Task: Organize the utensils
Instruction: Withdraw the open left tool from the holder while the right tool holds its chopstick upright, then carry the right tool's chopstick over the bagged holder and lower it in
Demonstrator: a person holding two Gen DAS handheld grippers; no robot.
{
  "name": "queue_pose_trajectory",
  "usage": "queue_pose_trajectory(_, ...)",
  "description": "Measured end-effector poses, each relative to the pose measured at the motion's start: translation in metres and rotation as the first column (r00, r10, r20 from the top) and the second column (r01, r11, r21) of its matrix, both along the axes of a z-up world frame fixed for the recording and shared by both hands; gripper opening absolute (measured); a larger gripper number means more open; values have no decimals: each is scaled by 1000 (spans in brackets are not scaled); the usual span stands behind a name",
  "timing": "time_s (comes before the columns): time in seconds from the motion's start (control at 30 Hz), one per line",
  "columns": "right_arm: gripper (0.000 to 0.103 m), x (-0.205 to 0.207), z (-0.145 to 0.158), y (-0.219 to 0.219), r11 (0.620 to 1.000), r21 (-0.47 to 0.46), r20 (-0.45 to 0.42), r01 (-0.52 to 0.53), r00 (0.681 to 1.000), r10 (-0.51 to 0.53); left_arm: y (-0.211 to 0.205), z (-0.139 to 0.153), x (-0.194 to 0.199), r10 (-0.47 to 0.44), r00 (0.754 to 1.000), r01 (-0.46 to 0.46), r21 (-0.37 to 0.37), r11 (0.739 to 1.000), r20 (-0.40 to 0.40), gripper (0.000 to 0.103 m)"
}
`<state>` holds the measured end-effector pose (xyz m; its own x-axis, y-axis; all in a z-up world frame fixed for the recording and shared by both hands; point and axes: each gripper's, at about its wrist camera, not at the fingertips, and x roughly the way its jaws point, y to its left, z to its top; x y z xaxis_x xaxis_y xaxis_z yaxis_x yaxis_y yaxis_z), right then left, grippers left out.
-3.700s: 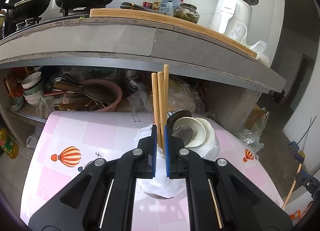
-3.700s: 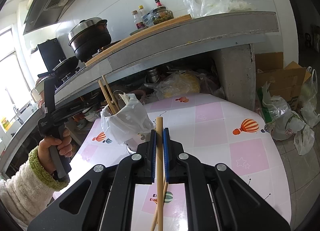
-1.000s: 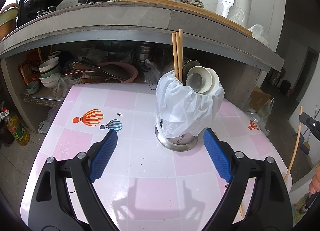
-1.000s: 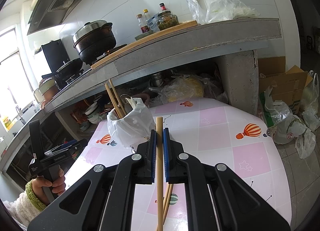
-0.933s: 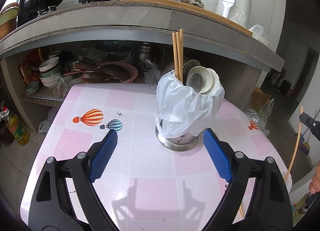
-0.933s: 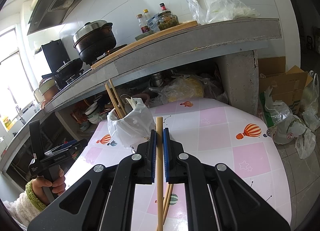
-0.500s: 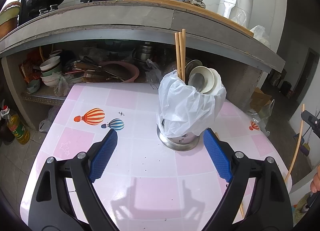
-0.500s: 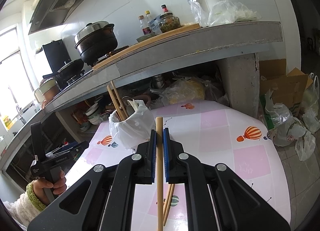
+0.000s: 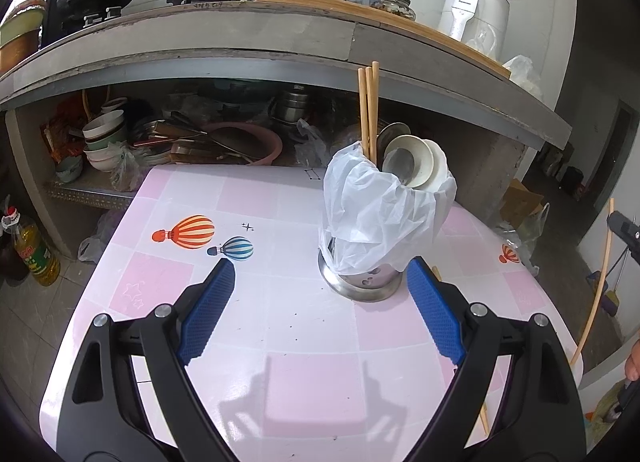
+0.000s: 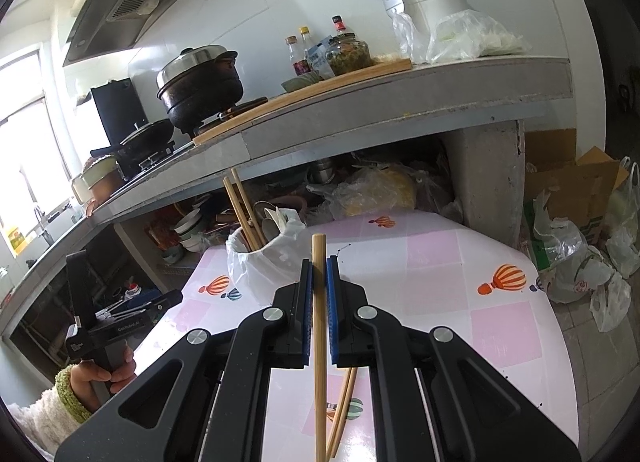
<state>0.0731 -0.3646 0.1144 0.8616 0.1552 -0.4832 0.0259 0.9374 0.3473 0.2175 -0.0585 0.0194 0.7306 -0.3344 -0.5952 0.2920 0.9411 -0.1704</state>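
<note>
The right tool (image 10: 319, 290) is clamping one chopstick (image 10: 319, 326) upright, likely for dropping into the bag-lined holder (image 10: 264, 262), while the left tool (image 9: 320, 302) is waiting wide open and empty.

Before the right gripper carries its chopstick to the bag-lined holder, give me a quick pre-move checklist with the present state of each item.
1. Right gripper shut on the chopstick: ok.
2. Left gripper open, holding nothing: ok.
3. Holder upright on the table: ok.
4. Free room in the holder beside the standing chopsticks and the ladles: cannot tell.
5. All chopsticks collected: not ok, loose chopsticks lie on the table under the right gripper.
</note>
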Motion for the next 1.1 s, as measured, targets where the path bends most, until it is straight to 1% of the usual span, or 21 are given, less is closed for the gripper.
queue_pose_trajectory(0.17, 7, 3, 11, 5, 1000, -14, 26, -16, 1000, 17, 3, -1, 0, 5, 1000, -5, -2, 1000, 2, 84)
queue_pose_trajectory(0.3, 7, 9, 25, 8, 999, 0, 57, -51, 997, 51, 7, -2, -2, 15, 1000, -15, -3, 1000, 1, 84)
queue_pose_trajectory(0.53, 7, 34, 71, 12, 989, 22, 150, -149, 978, 144, 16, -2, -5, 39, 999, -39, -11, 999, 5, 84)
queue_pose_trajectory(0.67, 7, 59, 100, 20, 979, 27, 202, -203, 960, 194, 23, -2, -6, 56, 998, -56, -14, 998, 11, 84)
queue_pose_trajectory(0.77, 7, 86, 119, 27, 969, 45, 233, -241, 946, 225, 30, -3, -5, 71, 997, -71, -21, 997, 10, 84)
queue_pose_trajectory(0.97, 7, 135, 147, 43, 961, 59, 289, -269, 926, 242, 46, -2, -4, 103, 995, -103, -26, 994, 13, 84)
queue_pose_trajectory(1.1, 7, 165, 155, 55, 961, 43, 311, -273, 918, 247, 58, -3, -5, 126, 992, -126, -31, 992, 11, 84)
